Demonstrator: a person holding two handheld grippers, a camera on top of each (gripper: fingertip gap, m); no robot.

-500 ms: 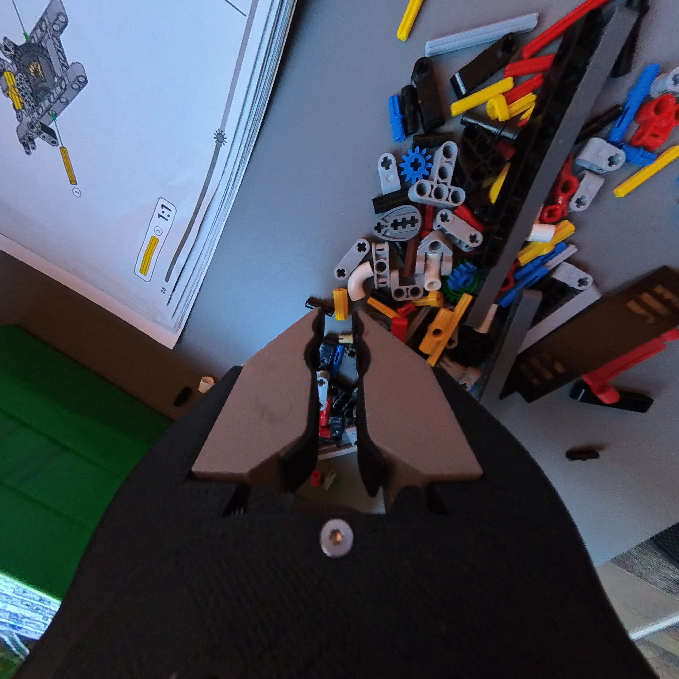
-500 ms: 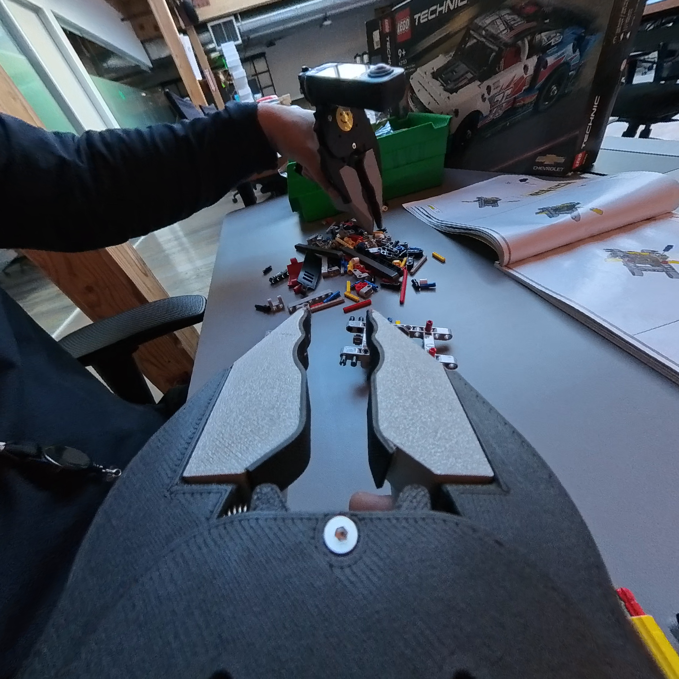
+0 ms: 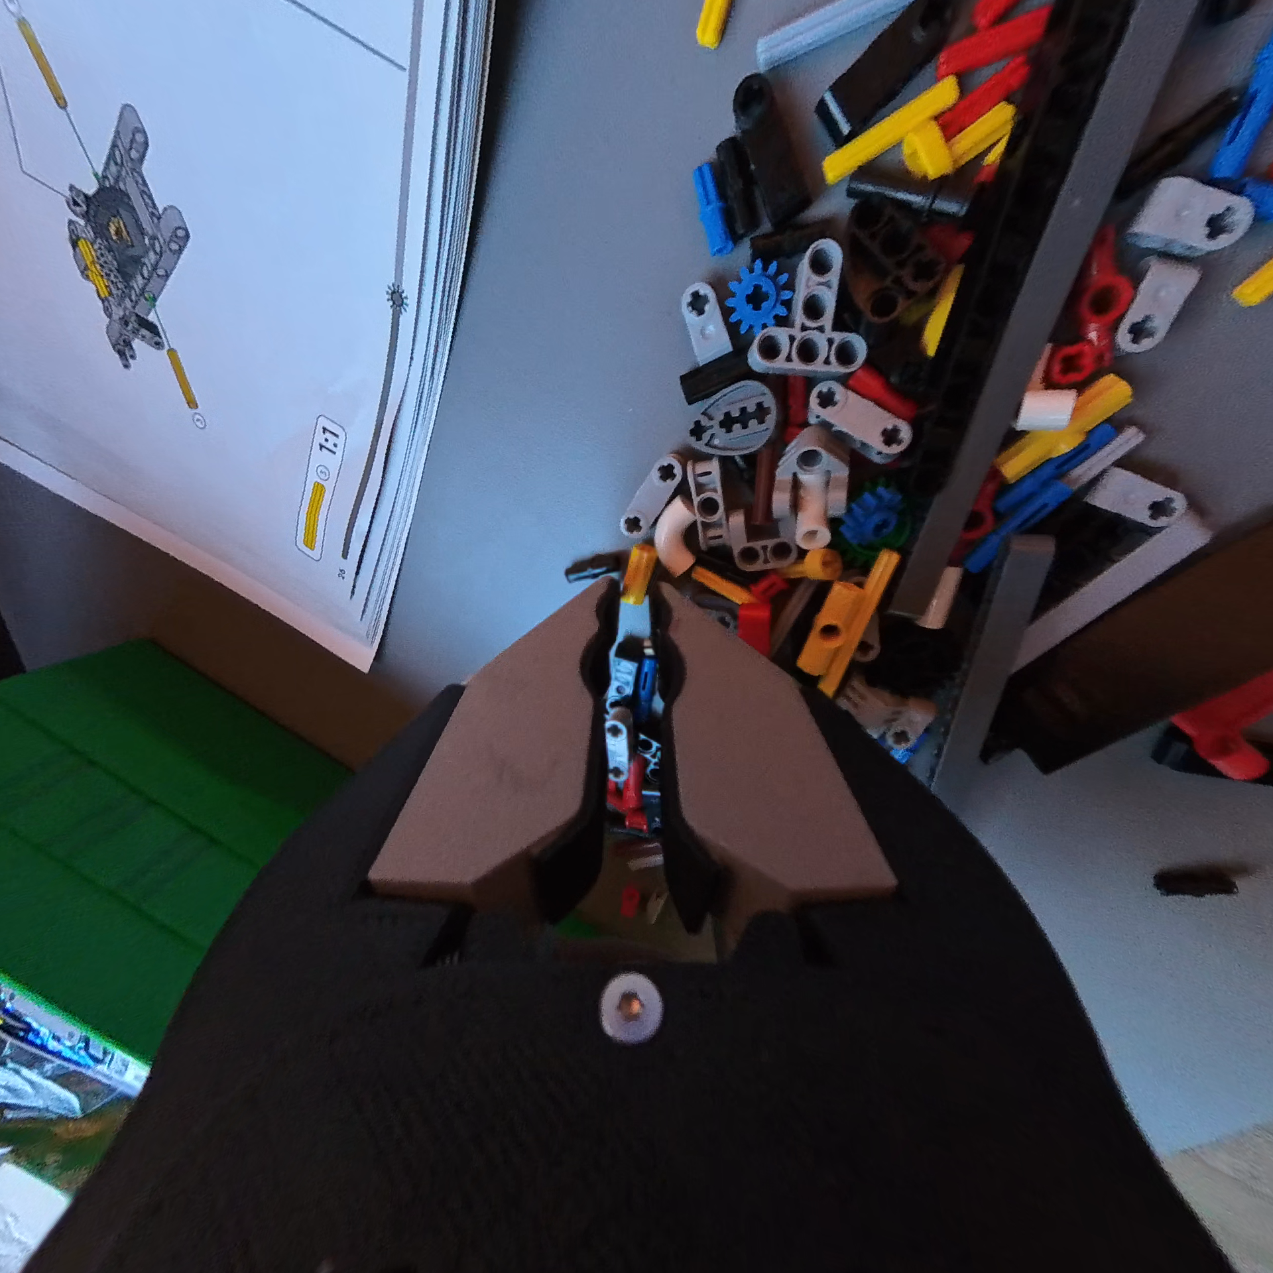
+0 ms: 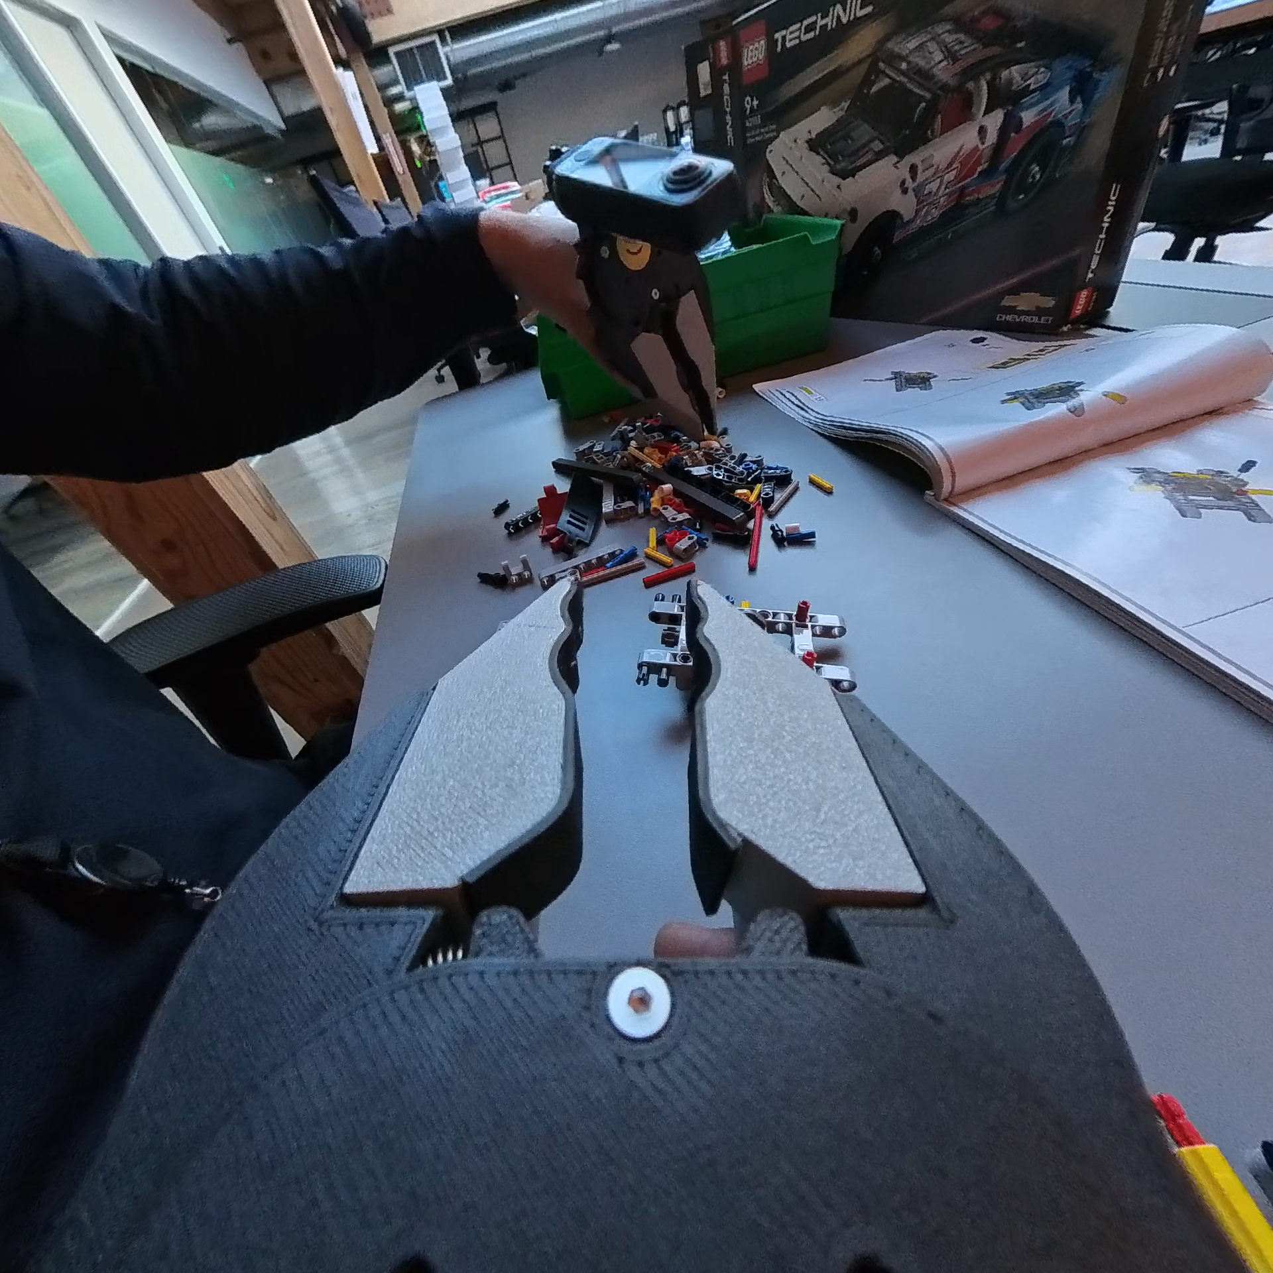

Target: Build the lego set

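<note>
Between left claw tips, orange pin.

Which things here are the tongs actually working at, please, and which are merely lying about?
At the tongs: orange pin nipped between the left tongs' tips; grey part-built assembly beside the open right tongs.
Lying about: instruction booklet, green bin, set box, long black beam.

Printed lettering, brand logos and a numeral stand on the large dark cardboard box with a race-car picture at 1 o'clock. Small printed marks and a page numeral stand on the open white instruction booklet at 10 o'clock.
</note>
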